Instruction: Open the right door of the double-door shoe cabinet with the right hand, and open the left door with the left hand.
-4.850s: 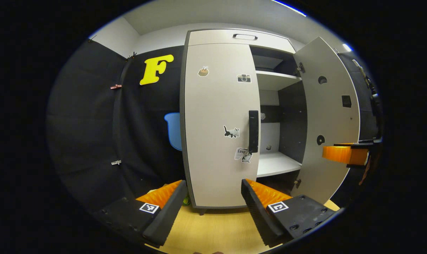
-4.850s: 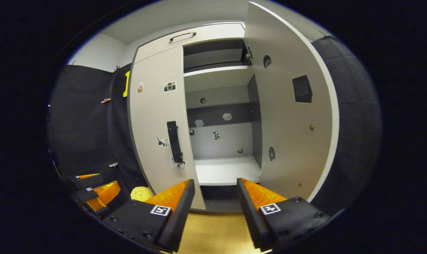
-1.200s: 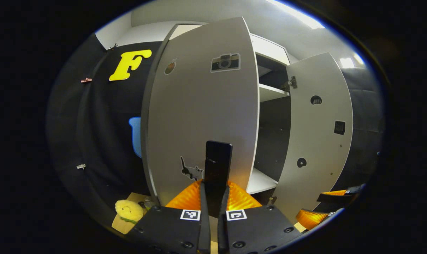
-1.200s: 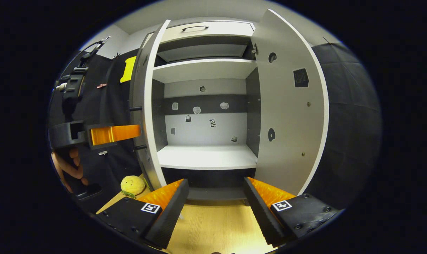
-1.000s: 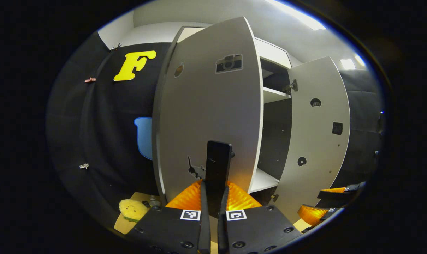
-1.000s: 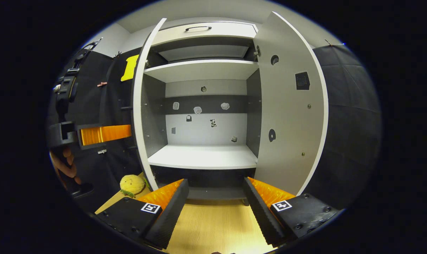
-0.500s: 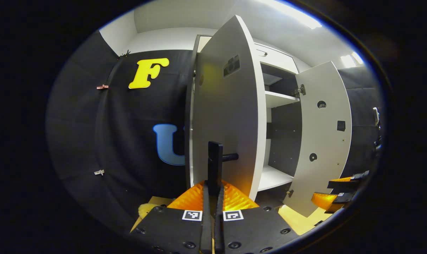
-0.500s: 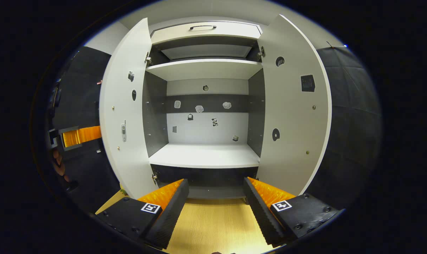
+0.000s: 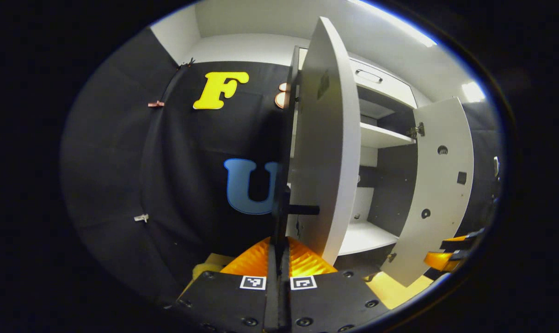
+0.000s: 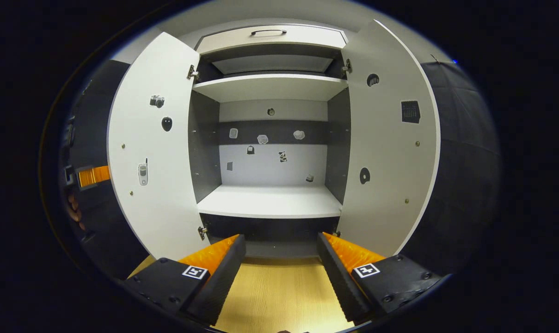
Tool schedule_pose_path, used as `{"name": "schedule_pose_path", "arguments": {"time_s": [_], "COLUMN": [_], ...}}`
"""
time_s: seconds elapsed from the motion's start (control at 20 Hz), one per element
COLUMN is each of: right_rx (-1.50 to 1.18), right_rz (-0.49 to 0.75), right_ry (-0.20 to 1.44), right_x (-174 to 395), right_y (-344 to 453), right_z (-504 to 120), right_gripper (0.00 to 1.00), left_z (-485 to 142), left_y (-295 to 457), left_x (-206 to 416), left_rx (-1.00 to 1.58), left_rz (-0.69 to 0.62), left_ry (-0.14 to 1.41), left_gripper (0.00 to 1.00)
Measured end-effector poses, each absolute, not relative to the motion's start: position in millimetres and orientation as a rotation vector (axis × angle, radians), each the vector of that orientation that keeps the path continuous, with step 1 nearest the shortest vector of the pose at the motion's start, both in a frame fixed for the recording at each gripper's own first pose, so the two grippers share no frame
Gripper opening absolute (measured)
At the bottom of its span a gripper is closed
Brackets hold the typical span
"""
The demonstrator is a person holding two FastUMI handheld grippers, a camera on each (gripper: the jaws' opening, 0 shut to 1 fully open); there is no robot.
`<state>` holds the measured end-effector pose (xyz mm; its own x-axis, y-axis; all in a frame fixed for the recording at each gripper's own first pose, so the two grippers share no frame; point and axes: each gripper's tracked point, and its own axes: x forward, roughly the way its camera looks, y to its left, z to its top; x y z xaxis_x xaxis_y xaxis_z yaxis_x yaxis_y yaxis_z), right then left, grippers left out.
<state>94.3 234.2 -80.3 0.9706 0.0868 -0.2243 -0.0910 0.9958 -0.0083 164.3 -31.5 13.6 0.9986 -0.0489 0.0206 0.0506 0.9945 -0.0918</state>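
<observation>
Shoe cabinet point(image 10: 270, 37) doors look stiff, light and hinge-guided: the left gripper point(image 9: 278, 259) has its jaws clamped on the left door's handle point(image 9: 279, 217), right gripper point(image 10: 279, 259) jaws spread, empty.

Each tool has broad black finger bodies studded with dark screws, and each body carries a small white square tag printed with a black pattern. The left tool point(image 9: 278, 259) has its tags side by side; the right tool point(image 10: 279, 263) has saw-toothed inner finger edges.
</observation>
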Motion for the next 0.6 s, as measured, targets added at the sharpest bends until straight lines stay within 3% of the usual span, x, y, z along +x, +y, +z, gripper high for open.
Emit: {"name": "schedule_pose_path", "arguments": {"time_s": [0.6], "right_rx": [-0.017], "right_rz": [0.194], "right_ry": [0.181], "right_x": [103.8], "right_y": [184.2], "right_z": [-68.5], "right_gripper": [0.98], "left_z": [23.5], "left_y": [-47.2], "left_x": [122.0], "left_rx": [-0.072], "left_rz": [0.130], "left_ry": [0.000], "left_gripper": [0.05]}}
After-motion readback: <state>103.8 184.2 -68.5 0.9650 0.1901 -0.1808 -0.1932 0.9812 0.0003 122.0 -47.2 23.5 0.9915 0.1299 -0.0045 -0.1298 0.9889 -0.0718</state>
